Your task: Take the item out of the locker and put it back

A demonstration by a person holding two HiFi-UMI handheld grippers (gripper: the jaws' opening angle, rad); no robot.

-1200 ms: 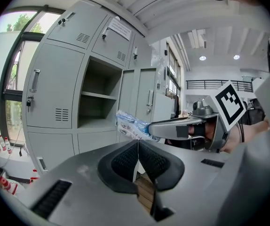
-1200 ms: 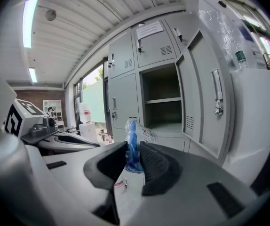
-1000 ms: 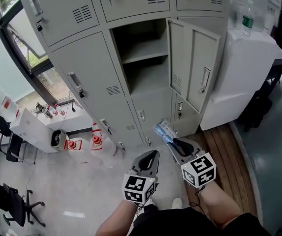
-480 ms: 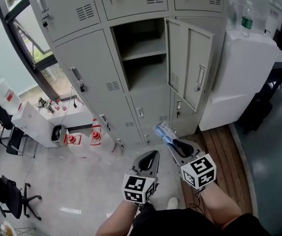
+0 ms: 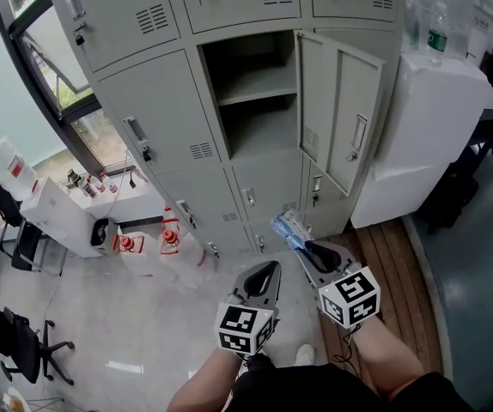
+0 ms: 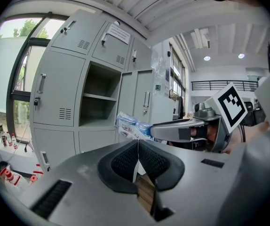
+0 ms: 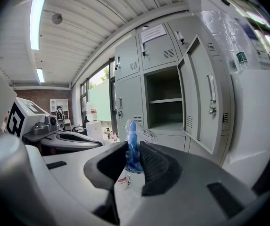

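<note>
Standing open at upper centre, the locker [image 5: 262,137] holds only a shelf [image 5: 259,86]; gripper views show the right gripper [image 7: 134,150] clamping a blue packet [image 7: 131,142], left gripper [image 6: 137,147] closed.

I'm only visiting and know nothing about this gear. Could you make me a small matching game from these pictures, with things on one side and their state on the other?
Things:
1. left gripper
2. right gripper
3. locker door
4. locker shelf

States:
A. swung open
B. shut on the blue packet
C. shut with nothing in it
D. bare

Pairs: 1-C, 2-B, 3-A, 4-D
</note>
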